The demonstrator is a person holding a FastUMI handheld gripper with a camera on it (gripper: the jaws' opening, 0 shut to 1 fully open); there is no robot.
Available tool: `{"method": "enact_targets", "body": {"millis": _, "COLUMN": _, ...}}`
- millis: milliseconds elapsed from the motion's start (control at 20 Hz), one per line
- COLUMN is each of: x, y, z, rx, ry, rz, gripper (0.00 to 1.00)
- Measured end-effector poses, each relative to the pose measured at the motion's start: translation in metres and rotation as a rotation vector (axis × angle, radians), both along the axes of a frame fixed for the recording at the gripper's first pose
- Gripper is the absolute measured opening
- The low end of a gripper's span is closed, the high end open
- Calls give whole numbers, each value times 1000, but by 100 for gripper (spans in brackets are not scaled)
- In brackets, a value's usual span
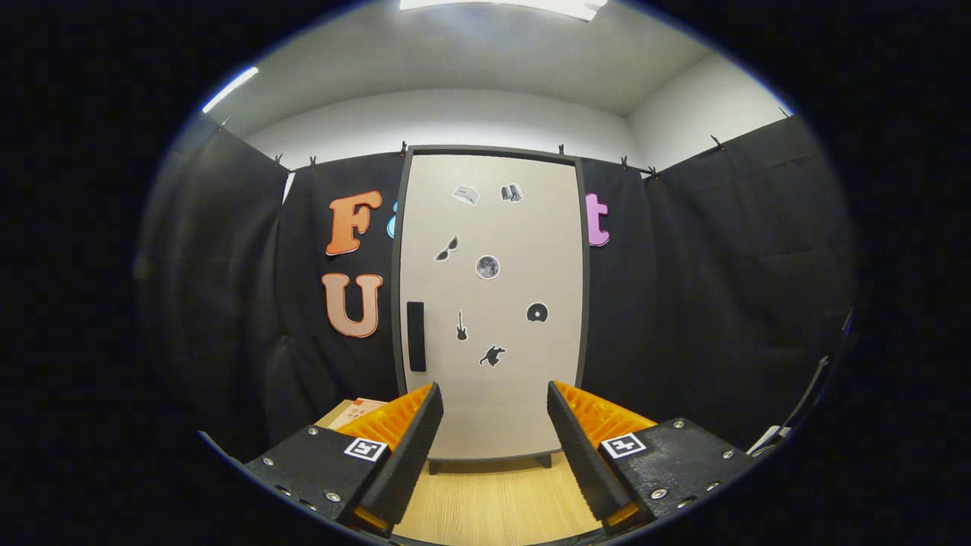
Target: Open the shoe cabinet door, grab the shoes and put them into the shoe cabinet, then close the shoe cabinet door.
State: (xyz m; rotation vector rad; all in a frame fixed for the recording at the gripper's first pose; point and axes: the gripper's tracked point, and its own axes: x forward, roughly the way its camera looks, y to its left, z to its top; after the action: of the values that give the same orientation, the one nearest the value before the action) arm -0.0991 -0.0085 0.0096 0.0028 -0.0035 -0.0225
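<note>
The gripper [493, 402] hangs wide and empty, facing the shoe cabinet [491, 303] well ahead on the wooden floor [497, 500], its door shut. To open it cleanly, I would aim for the dark handle [416, 335] near the door's left edge.

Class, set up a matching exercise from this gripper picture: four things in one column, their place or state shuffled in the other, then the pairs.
1. shoe cabinet door
2. door handle
3. gripper
4. cardboard box

A. open, holding nothing
B. on the floor beside the cabinet, beyond one finger
C. shut, dotted with stickers
D. black vertical bar by the door's edge

Pairs: 1-C, 2-D, 3-A, 4-B
</note>
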Motion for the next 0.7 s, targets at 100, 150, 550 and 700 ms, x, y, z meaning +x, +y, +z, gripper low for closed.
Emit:
{"method": "enact_targets", "body": {"millis": 100, "x": -1, "y": 0, "z": 1, "rx": -1, "ry": -3, "rz": 3, "gripper": 88}}
{"method": "enact_targets", "body": {"millis": 150, "x": -1, "y": -1, "z": 1, "rx": -1, "ry": -5, "rz": 4, "gripper": 88}}
{"method": "enact_targets", "body": {"millis": 550, "x": 5, "y": -3, "z": -2, "rx": -16, "ry": -5, "rz": 7, "gripper": 89}}
{"method": "enact_targets", "body": {"millis": 700, "x": 6, "y": 0, "z": -1, "rx": -16, "ry": -8, "rz": 10, "gripper": 90}}
